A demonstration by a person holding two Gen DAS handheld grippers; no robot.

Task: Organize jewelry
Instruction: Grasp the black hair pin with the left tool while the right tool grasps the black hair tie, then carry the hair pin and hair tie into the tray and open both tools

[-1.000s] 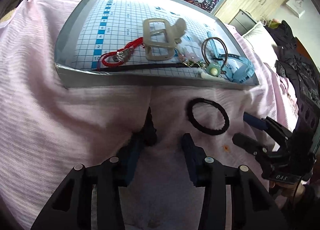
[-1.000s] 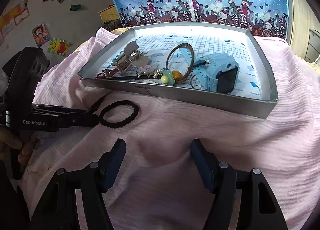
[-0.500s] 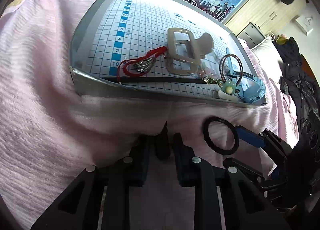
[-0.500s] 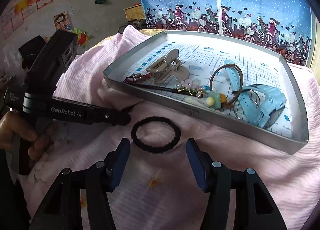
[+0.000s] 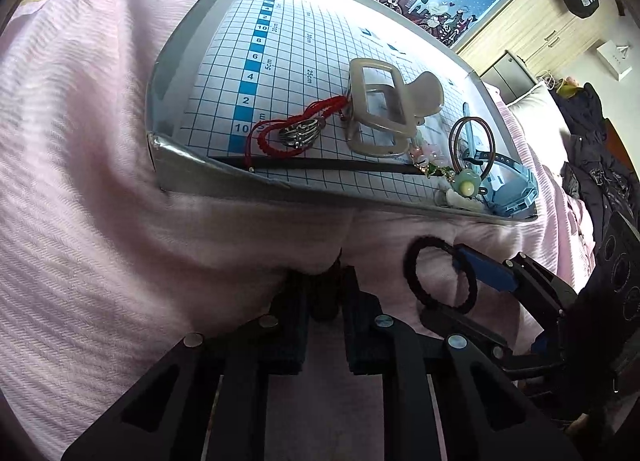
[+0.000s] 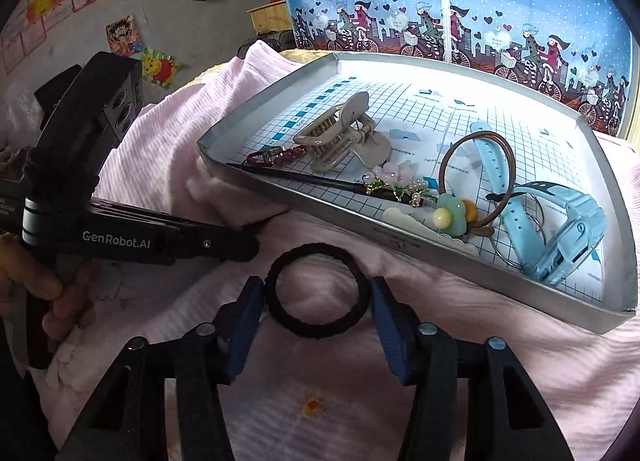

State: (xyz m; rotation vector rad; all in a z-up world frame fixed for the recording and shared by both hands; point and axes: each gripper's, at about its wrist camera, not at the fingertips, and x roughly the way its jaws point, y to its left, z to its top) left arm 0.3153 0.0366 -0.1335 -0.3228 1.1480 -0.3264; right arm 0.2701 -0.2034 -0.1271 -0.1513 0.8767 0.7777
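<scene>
Black and elastic, the hair tie [image 6: 317,290] lies flat on the pink blanket [image 6: 460,361] just in front of the tray's [image 6: 472,261] near wall, outside it. A second ago the right gripper [image 6: 318,303] hung back from the hair tie with its jaws wide; it has since come forward and lowered, and its blue fingers [image 6: 245,315] now sit on either side of the loop, about touching its outer edge, open and gripping nothing yet. Closing them looks like the next step, then a lift over the wall into the tray.

Left of the hair tie, the left gripper [image 5: 325,303] has narrowed from wide open to nearly closed. A small dark thing with a reddish tip [image 5: 334,267] sits between its jaws, half buried in a blanket fold; whether it is truly pinched I cannot tell.

Beyond the hair tie, in the tray, lie the beige hair claw [image 6: 340,139], red bracelet [image 5: 280,129], black hair stick [image 6: 296,177] with flowers, brown hair tie [image 6: 476,177] and blue watch [image 6: 560,229].
</scene>
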